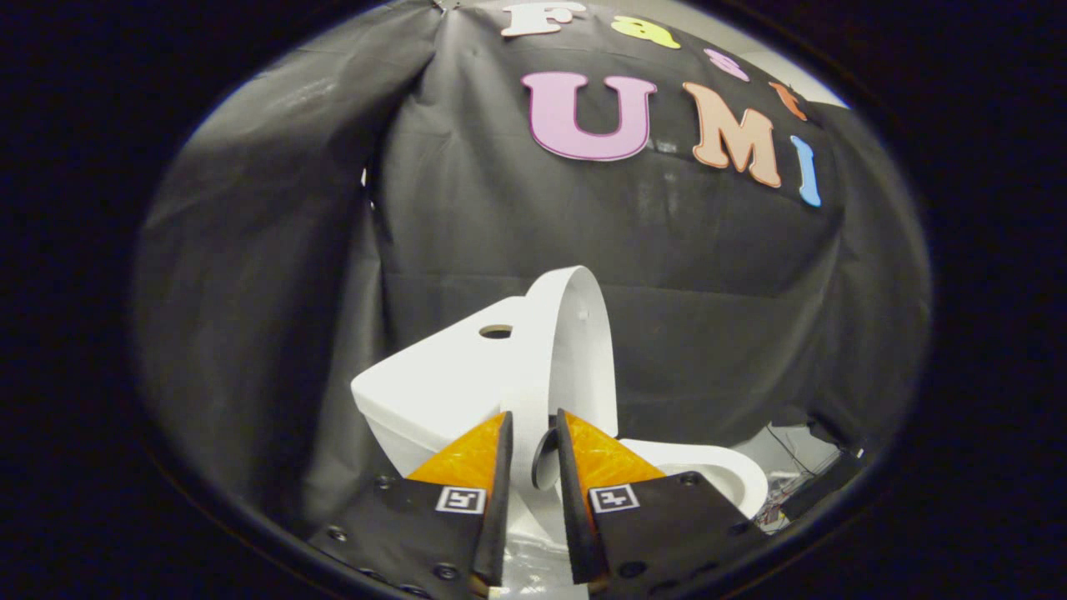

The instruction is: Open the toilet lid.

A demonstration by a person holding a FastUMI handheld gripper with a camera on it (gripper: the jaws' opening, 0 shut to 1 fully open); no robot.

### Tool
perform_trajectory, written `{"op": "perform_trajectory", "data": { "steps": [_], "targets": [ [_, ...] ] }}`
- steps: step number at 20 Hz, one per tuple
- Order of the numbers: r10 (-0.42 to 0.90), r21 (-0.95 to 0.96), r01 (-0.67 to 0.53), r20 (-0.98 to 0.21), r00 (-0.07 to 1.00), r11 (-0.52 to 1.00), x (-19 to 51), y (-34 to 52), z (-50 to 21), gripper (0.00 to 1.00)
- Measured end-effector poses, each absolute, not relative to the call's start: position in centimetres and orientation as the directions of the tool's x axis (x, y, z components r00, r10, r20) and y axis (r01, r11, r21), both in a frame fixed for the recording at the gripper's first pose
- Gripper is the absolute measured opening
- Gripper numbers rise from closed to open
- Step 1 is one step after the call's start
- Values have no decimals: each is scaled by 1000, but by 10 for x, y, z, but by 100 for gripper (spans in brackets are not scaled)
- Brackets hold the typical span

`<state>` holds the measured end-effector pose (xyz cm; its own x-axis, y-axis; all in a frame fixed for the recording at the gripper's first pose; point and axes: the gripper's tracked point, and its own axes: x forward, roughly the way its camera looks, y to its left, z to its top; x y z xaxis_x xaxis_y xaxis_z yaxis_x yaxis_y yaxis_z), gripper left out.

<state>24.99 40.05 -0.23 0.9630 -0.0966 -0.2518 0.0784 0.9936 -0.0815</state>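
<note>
Flanking the raised toilet lid (557, 350), the tongs (531, 437) are sitting slightly apart around its rim; whether both fingers are pressing is unclear. Standing upright against the tank (433, 383), it is looking rigid, light, glossy and probably slippery; its free edge seems the best hold.

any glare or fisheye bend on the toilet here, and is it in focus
Gripper view: the toilet lid stands raised and sharp, curved by fisheye bend; the tank glares nearly featureless white; the gripper jaws sit either side of the lid's edge, slightly soft.
</note>
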Motion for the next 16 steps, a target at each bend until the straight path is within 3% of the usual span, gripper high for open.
{"op": "perform_trajectory", "data": {
  "steps": [1,6,11,16],
  "targets": [
    [-82,-83,64,-234,969,994,247,401,2,35],
    [9,-92,-32,-242,970,995,221,385,-8,93],
    [62,-40,-71,-197,978,997,187,345,7,98],
    [-2,22,5,-137,991,1000,168,274,34,99]
  ]
}}
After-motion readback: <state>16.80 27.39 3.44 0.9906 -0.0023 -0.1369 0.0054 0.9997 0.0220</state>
